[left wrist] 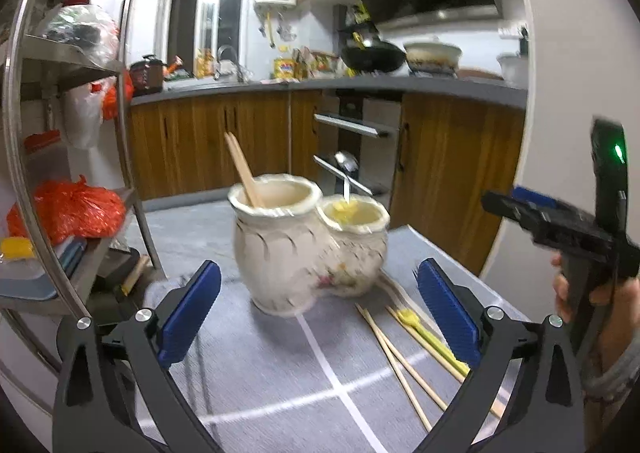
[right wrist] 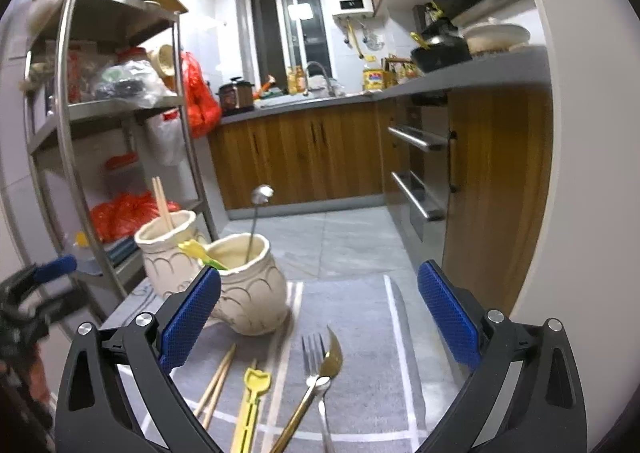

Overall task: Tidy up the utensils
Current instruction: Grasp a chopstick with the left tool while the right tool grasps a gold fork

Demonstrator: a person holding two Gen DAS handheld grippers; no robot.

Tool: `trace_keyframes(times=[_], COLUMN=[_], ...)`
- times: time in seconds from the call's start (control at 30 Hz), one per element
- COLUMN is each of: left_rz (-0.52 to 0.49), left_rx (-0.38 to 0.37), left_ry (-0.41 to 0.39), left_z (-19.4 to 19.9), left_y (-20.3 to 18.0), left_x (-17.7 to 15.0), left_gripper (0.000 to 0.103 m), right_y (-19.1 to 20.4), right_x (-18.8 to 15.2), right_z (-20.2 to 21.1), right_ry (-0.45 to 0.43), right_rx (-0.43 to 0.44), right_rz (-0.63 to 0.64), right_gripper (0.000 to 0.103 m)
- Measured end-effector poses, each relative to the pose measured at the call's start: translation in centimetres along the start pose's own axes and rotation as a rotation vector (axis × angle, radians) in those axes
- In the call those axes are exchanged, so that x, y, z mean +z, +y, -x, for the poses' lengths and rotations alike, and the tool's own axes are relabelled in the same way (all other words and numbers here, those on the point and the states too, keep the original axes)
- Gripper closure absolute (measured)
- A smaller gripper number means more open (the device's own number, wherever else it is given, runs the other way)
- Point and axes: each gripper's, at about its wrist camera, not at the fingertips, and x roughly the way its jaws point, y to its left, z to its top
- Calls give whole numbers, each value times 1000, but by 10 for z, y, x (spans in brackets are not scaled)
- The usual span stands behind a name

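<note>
Chopsticks standing in the taller jar at far left, yellow utensil and steel ladle in the shorter jar beside it. Left gripper wide open, gripping nothing. Loose chopsticks, yellow pick, fork and gold spoon flat on the grey table. Right gripper wide open too, empty.

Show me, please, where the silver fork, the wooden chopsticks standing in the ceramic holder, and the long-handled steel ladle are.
silver fork (right wrist: 313, 351), right wrist view, on its tines.
wooden chopsticks (left wrist: 241, 167), left wrist view, mid-shaft above the holder's rim.
steel ladle (right wrist: 262, 192), right wrist view, on its bowl.
</note>
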Motion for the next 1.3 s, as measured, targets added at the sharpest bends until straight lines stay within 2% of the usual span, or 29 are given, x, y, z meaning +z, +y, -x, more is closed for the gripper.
trace_keyframes(times=[0.17, 0.43, 0.53, 0.6, 0.63, 0.7, 0.83, 0.9, 0.97, 1.13, 1.3], left_rz=[-8, -24, -57, -76, -81, -93, -92, -89, -95, -103, -136], left_rx=[-17, -32, -21, -21, -20, -22, -33, -40, -49, -63, -69], left_ry=[80, 168, 218, 263, 275, 308, 353, 377, 401, 434, 445], left_z=[-13, -32, -40, -47, -49, -53, -57, -57, -58, -59, -63], left_y=[-14, -32, -41, -46, -48, -51, -54, -55, -57, -61, -64], left_x=[-20, -41, -46, -53, -54, -59, -66, -69, -72, -77, -74], left_gripper=[6, 6, 6, 7, 8, 18, 32, 43, 50, 59, 81], right_y=[-8, -9, -10, -9, -8, -7, -4, -2, -1, 0, 2], right_x=[-7, -23, -28, -30, -31, -33, -36, -37, -40, -45, -46], right_z=[-16, -41, -49, -53, -54, -58, -63, -67, -71, -80, -93], right_ry=[71, 206, 251, 273, 280, 305, 341, 361, 385, 431, 464], right_rx=[-48, -74, -74, -88, -91, -82, -56, -51, -42, -7, -4], right_rz=[-16, -4, -4, 5, 8, 8, 15, 23, 24, 5, -1], right_gripper=[5, 6, 11, 26, 30, 43, 59, 67, 71, 77, 81])
